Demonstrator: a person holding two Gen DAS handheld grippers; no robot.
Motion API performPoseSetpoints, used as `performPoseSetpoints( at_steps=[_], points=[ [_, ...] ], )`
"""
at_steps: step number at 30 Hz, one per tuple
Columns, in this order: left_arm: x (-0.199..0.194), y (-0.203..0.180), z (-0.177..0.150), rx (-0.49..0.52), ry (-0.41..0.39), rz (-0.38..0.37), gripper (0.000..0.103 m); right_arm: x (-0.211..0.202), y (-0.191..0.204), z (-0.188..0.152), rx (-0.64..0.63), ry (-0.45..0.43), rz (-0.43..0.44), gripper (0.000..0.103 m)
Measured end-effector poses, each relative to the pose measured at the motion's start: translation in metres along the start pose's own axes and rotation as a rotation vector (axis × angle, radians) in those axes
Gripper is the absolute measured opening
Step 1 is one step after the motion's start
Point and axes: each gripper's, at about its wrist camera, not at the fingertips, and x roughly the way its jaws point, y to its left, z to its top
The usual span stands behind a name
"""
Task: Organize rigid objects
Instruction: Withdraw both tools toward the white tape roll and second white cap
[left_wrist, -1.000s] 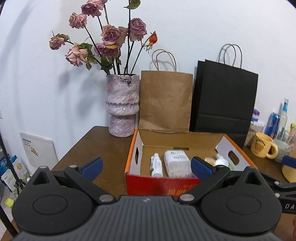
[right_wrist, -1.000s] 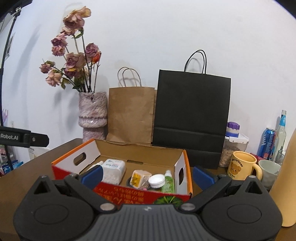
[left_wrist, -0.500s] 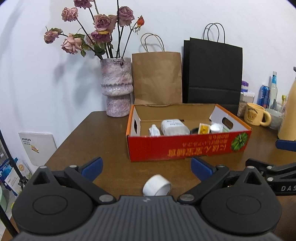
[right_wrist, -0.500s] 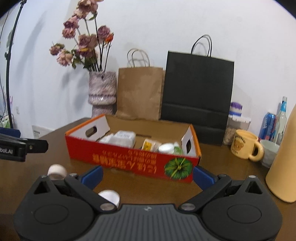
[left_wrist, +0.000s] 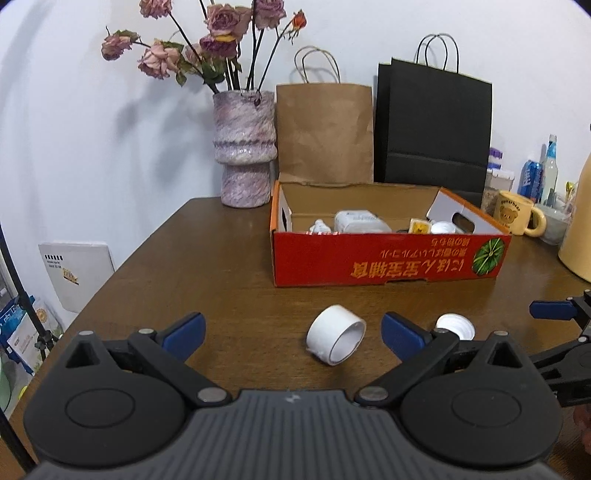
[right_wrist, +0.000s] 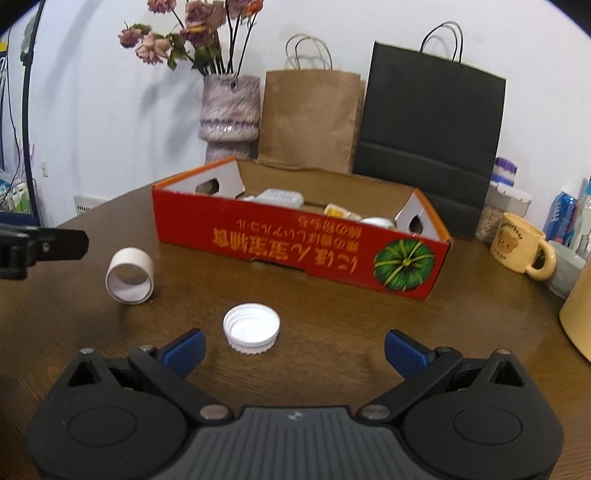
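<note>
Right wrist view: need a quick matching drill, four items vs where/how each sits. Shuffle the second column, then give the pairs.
Items:
1. white tape roll
2. white screw cap
3. yellow bear mug
4. black paper bag

States:
A. upright against the wall, behind the red box
B. on its side on the table, left of the cap
C. open side up, just ahead of the right hand-held gripper
D. upright on the table, right of the red box

Pairs: 1-B, 2-C, 3-D, 4-A

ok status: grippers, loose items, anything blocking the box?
Both grippers, left and right, open, empty. White ring and cap loose before red box. Path unobstructed.
</note>
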Motion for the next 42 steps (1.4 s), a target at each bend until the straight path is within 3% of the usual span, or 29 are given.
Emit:
performPoseSetpoints(
  at_steps=[12, 21, 23, 25, 42],
  points=[
    [0.006, 0.001, -0.002, 0.000, 0.022, 0.011, 0.103, 0.030, 0.007, 0.007, 0.040, 0.048, 0.009, 0.101],
    [0.010, 0.004, -0.002, -0.014, 0.036, 0.024, 0.103, 0.041, 0.011, 0.012, 0.045, 0.062, 0.069, 0.064],
    [0.011, 0.004, -0.003, -0.017, 0.039, 0.027, 0.103, 0.041, 0.012, 0.012, 0.047, 0.059, 0.079, 0.048],
    [0.012, 0.004, -0.003, -0.019, 0.042, 0.030, 0.103, 0.040, 0.012, 0.012, 0.047, 0.053, 0.087, 0.039],
    [0.030, -0.002, -0.003, -0.065, 0.044, 0.062, 0.103, 0.022, 0.005, 0.013, 0.058, -0.029, 0.065, 0.039]
  ],
)
